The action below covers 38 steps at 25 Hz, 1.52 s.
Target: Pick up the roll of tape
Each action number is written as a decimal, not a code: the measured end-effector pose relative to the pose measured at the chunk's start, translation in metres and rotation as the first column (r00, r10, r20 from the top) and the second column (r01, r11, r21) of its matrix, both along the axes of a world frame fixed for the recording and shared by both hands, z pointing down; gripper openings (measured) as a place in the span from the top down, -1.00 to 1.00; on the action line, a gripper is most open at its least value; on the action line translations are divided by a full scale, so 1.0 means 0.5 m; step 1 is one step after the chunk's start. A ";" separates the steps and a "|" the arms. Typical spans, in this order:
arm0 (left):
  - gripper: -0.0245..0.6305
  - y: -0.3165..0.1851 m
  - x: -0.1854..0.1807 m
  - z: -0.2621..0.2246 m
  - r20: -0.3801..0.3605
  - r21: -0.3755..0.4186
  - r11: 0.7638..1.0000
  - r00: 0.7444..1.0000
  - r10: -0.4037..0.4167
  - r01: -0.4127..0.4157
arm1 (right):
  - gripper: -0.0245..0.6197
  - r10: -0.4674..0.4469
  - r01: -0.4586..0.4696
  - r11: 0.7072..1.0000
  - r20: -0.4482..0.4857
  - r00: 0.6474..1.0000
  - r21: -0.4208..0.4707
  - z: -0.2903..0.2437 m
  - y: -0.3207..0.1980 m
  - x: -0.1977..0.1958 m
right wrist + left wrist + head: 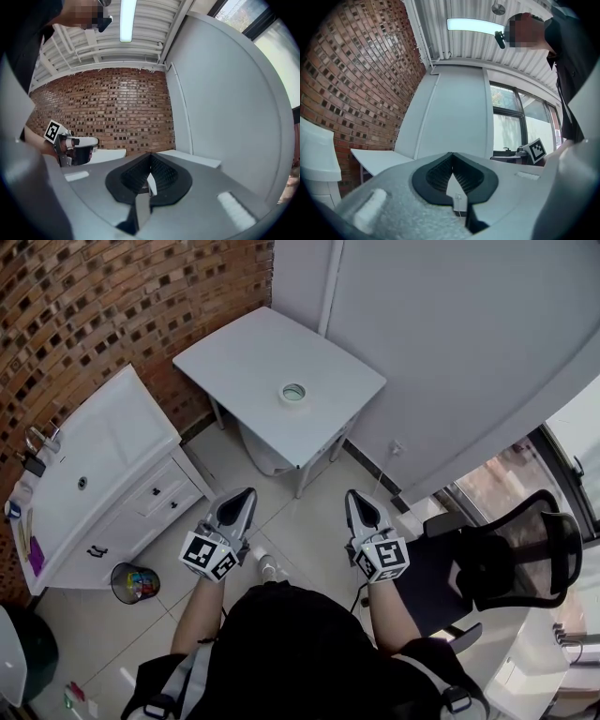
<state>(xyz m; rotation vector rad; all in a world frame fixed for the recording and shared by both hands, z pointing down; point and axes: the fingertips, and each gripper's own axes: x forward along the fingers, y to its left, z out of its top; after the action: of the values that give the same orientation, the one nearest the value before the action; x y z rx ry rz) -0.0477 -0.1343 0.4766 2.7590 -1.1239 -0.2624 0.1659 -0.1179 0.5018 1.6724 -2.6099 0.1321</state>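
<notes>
The roll of tape [293, 392], a small white ring, lies flat near the right edge of a small white table [244, 362] by the brick wall. It shows in neither gripper view. Both grippers are held level over the tiled floor, well short of the table. My left gripper [247, 494] is shut, its black pads [440, 173] meeting at the tip with nothing between them. Beside it, my right gripper [353, 495] is also shut and empty, its dark pads [161, 173] closed together. The table's edge [377, 159] shows ahead in the left gripper view.
A white sink cabinet [94, 465] with drawers stands at the left, with a small waste bin [134, 582] in front of it. A black office chair [506, 559] stands at the right. A white bin [262, 454] sits under the table. Brick wall at the left, white wall behind.
</notes>
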 end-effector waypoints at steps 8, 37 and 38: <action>0.92 -0.105 -0.028 -0.004 -0.036 0.003 1.000 0.999 -0.006 0.006 | 0.91 0.039 -0.038 0.999 -0.003 0.999 0.006 -0.014 -0.094 -0.005; 0.92 -0.345 -0.051 -0.020 -0.010 0.023 0.999 0.999 -0.038 0.038 | 0.91 -0.008 0.007 1.000 0.075 0.997 0.018 -0.042 -0.372 -0.046; 0.92 -0.358 -0.048 -0.026 -0.009 0.029 0.999 0.999 -0.044 0.044 | 0.91 -0.017 0.016 1.000 0.076 0.997 0.025 -0.048 -0.391 -0.046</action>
<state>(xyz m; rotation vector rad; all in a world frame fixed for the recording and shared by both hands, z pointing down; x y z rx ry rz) -0.0719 -0.3135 0.4636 2.7584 -1.1888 -0.2978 0.1427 -0.3136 0.4780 1.6857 -2.6903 0.1680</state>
